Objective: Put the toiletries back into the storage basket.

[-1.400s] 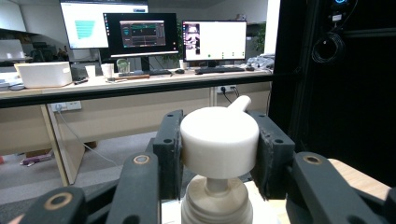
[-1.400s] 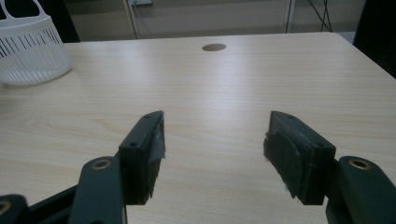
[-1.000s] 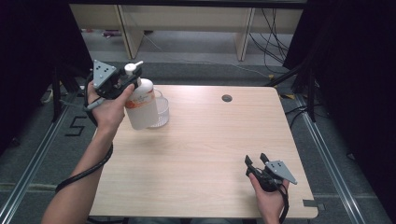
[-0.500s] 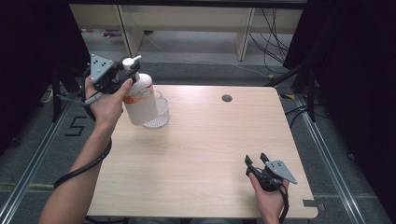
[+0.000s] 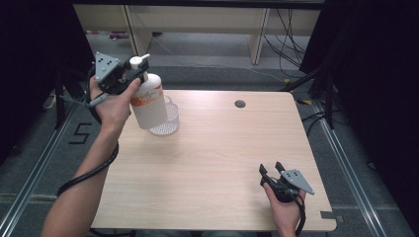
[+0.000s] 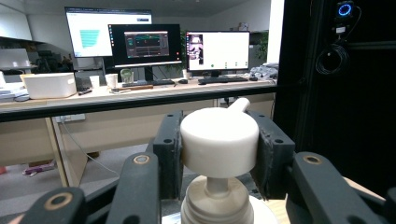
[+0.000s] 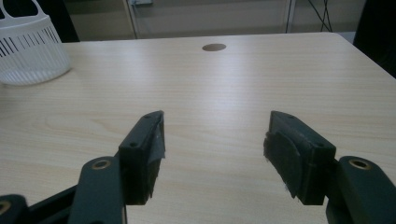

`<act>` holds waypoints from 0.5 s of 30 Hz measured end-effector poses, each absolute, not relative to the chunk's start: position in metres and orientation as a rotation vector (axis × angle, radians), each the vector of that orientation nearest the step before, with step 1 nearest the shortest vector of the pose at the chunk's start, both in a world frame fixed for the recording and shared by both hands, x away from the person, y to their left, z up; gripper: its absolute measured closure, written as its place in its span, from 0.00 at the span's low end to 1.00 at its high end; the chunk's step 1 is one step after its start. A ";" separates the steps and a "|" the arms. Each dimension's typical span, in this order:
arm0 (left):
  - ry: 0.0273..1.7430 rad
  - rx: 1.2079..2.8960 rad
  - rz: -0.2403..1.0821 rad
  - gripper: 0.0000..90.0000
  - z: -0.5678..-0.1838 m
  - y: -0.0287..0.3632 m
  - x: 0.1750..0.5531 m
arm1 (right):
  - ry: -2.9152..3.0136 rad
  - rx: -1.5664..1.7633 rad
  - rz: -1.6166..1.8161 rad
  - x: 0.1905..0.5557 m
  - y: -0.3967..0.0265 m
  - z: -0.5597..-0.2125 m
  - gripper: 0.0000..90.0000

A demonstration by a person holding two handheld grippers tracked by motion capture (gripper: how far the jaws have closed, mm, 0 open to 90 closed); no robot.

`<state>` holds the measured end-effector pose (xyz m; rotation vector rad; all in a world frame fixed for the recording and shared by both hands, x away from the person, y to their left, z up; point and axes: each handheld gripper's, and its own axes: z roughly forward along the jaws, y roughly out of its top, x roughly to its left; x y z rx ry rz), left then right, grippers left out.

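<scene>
Since a second ago the left gripper [image 5: 129,74] has carried the white pump bottle [image 5: 148,101] a little toward the table's far left edge, and it now hangs tilted above the white mesh basket [image 5: 168,121] at the far left corner of the wooden table [image 5: 212,163]; its jaws are clamped on either side of the bottle's pump head [image 6: 219,140]. The right gripper [image 5: 273,172] rests at the near right of the table; its jaws stand wide apart with only bare tabletop between them.

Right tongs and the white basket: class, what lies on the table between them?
Nothing: in the high view, bare wooden table runs from the right tongs to the basket; the right gripper view agrees.
</scene>
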<state>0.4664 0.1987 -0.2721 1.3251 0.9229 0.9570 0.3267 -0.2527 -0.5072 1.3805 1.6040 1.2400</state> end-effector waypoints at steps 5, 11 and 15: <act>0.919 1.317 0.956 0.65 -0.273 0.198 0.471 | 1.606 1.394 1.256 0.327 -0.252 -0.507 0.42; 0.917 1.322 0.962 0.65 -0.272 0.197 0.479 | 1.604 1.385 1.241 0.327 -0.253 -0.507 0.42; 0.944 1.322 0.961 0.65 -0.272 0.195 0.483 | 1.599 1.412 1.251 0.326 -0.252 -0.508 0.42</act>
